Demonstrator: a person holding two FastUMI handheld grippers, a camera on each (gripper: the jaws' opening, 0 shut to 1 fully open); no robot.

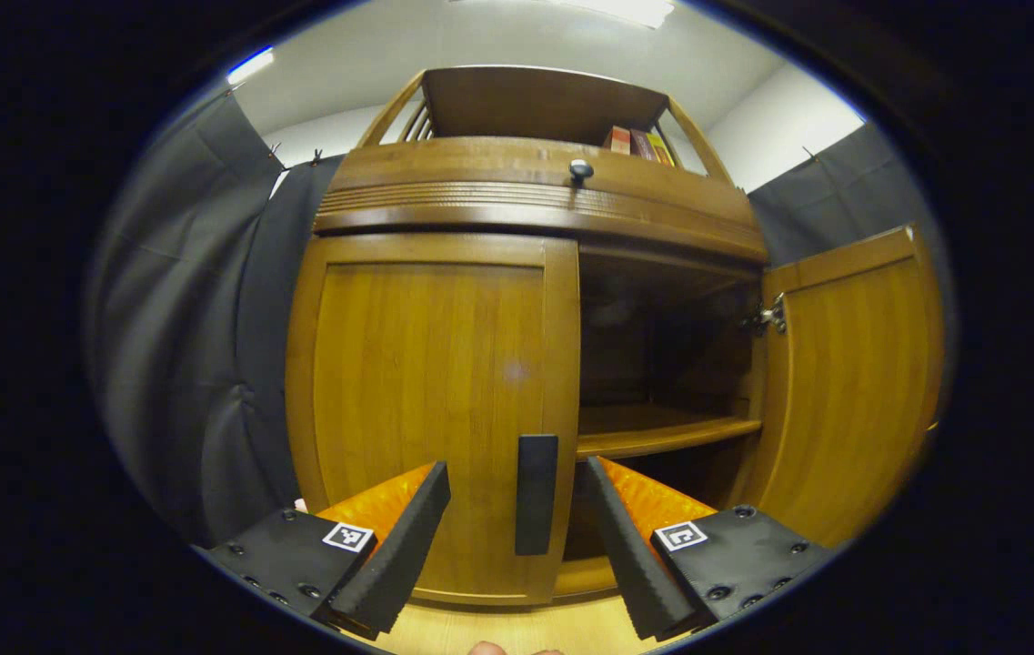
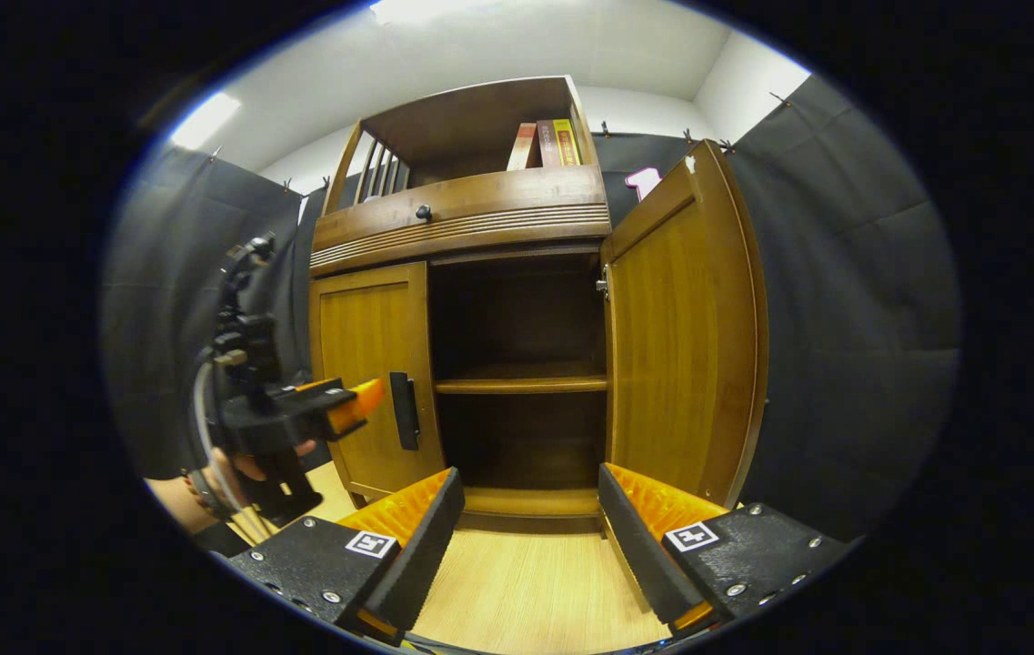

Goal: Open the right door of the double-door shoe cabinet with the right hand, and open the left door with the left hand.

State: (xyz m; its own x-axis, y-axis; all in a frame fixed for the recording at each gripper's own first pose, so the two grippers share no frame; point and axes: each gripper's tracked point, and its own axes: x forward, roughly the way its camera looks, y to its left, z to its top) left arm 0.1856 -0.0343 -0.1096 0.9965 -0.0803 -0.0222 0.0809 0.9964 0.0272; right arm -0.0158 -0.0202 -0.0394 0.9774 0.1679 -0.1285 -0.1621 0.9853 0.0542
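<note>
Varnished brown wood makes up the shoe cabinet (image 2: pixel 480 227), which is seen standing on a pale wooden floor (image 2: pixel 535 591) against the black booth cloth. In the right gripper view the right door (image 2: pixel 680 327) is found swung wide open at about 3 o'clock of the dark interior, where a shelf (image 2: pixel 521 384) is exposed. The left door (image 1: pixel 430 382) is found closed, flush with the frame. It is judged to be a rigid, moderately heavy panel on side hinges, with a smooth lacquered face that offers no purchase. The hold is therefore best taken on the dark vertical handle (image 1: pixel 537 494) at its inner edge, towards 5 o'clock on the panel.

The left gripper (image 1: pixel 517 537) is seen with its jaws spread, the handle lying between them but not touched. The right gripper (image 2: pixel 530 537) is likewise spread and holds nothing, facing the open compartment. A small knob (image 1: pixel 580 169) is noted on the drawer front above, at 12 o'clock.
</note>
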